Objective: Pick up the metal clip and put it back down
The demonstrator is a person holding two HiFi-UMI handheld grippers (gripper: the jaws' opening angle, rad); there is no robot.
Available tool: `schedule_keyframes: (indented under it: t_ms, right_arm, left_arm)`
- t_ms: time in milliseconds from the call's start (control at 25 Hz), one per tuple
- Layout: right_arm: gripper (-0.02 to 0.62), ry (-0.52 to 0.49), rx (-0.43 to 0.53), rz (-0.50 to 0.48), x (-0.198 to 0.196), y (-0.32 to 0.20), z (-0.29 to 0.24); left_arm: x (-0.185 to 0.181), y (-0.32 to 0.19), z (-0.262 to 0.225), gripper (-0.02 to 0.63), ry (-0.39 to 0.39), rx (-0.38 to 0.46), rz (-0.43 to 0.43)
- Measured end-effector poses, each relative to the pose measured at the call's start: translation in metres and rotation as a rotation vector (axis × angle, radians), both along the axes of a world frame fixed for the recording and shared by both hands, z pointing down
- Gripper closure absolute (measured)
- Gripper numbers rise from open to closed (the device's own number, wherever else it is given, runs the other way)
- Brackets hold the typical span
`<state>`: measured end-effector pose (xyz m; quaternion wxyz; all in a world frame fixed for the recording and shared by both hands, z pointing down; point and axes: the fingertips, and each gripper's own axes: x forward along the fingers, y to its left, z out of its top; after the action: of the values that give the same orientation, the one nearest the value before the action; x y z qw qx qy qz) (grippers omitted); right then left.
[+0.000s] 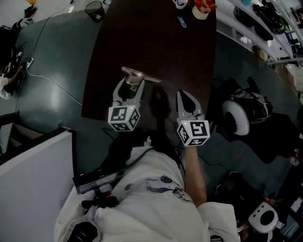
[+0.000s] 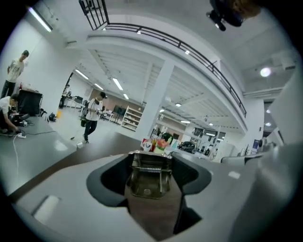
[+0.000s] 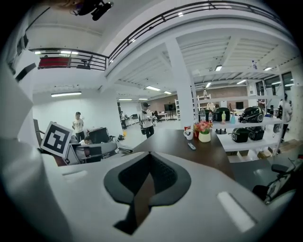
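Dark and long, the table (image 1: 142, 42) runs away from the person through a bright open hall with a grey floor. The first half of the task looks done. The left hand-held gripper (image 1: 131, 84) pinches the metal clip (image 1: 140, 75) between its pads, and the clip hangs clear of the tabletop near the table's close end. In the left gripper view the clip (image 2: 150, 177) sits upright between the jaws, its spring coil across the top, and both pads bear on its sides. What is left, as I judge it, is to lower the clip to the wood and let go.

The right hand-held gripper (image 1: 184, 98) hovers beside it, jaws pressed together with nothing between them, well apart from the clip.

Nothing stands in the way below. The tabletop under both grippers is bare, and the only things on it are at the far end: a flower pot (image 1: 202, 8), a mug (image 1: 180, 4) and a small blue object (image 1: 182, 21). Off the table, a wire wastebasket (image 1: 95, 10) and a trailing cable (image 1: 52, 80) lie on the floor to the left, and a walking person (image 2: 92, 118) is far off in the hall.
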<state>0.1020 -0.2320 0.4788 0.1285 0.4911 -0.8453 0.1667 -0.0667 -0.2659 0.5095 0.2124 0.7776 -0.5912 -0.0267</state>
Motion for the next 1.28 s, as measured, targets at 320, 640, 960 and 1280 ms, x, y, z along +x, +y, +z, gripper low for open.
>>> schedule_keyframes:
  t_ms: [320, 640, 960, 1280]
  right_arm:
    - [0.594, -0.029, 0.132, 0.028, -0.016, -0.009, -0.051]
    - [0.594, -0.037, 0.229, 0.073, -0.033, -0.013, -0.086]
    - [0.594, -0.009, 0.269, 0.117, -0.043, -0.008, -0.100]
    - [0.594, -0.003, 0.271, 0.128, -0.041, 0.001, -0.096]
  left_arm:
    - [-0.033, -0.002, -0.100, 0.333, 0.041, 0.264, 0.082]
    - [-0.040, 0.004, -0.151, 0.333, 0.009, 0.409, 0.187]
    - [-0.056, 0.010, -0.160, 0.334, -0.010, 0.429, 0.203]
    - [-0.051, 0.011, -0.144, 0.334, -0.025, 0.403, 0.231]
